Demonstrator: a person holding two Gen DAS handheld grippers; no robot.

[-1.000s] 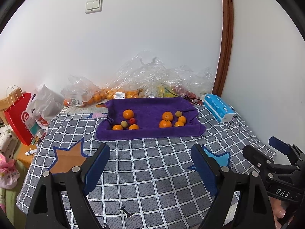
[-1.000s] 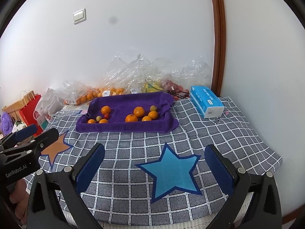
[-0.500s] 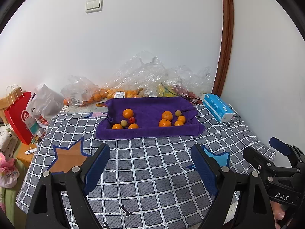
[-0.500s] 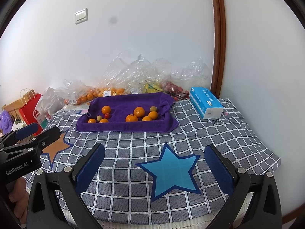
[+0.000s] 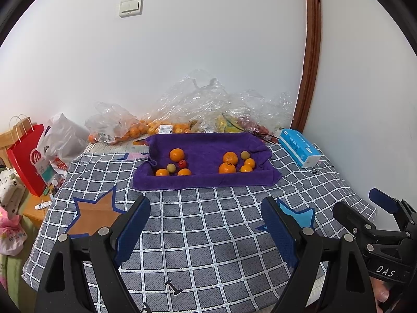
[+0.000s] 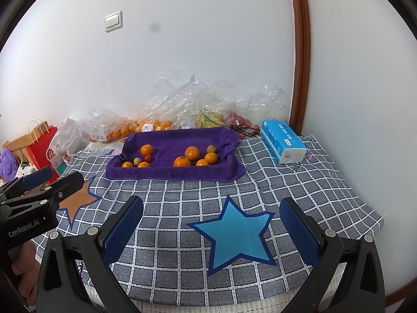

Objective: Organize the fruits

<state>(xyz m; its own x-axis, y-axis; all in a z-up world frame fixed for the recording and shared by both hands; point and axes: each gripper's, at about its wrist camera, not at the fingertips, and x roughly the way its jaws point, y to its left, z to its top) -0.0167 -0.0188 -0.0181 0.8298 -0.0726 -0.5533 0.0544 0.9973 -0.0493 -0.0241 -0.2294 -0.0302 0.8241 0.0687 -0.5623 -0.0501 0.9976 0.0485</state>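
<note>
From the left wrist camera, the left gripper [image 5: 206, 224] hangs over the checked tablecloth [image 5: 208, 234] with its blue pads spread wide and nothing between them. It sits well short of the purple towel-lined tray [image 5: 206, 180], which lies across the far middle of the cloth. On the tray the fruit forms two clusters. The left cluster [image 5: 173, 165] has three oranges, a pale green fruit and one small red fruit; the right cluster [image 5: 235, 163] has four oranges and one pale green fruit. The mix in each heap suggests the sorting is not finished, and the towel probably keeps the round fruit from rolling. Behind the tray, clear plastic bags [image 5: 203, 112] of more fruit are heaped against the wall. To the tray's right lies a blue tissue pack [image 5: 299, 151]. An orange star [image 5: 93, 216] is printed on the cloth, nearer than the tray's left corner.

From the right wrist camera, the right gripper [image 6: 211, 230] is likewise empty, its pads standing far apart above a blue star [image 6: 234, 232] on the cloth, well clear of the tray [image 6: 172, 173]. The left gripper's body shows at this view's left edge, with a hand [image 6: 23, 268] gripping its handle. Both tools point towards the tray from the near side, likely poised so either one can reach its own cluster without crossing the other.
</note>
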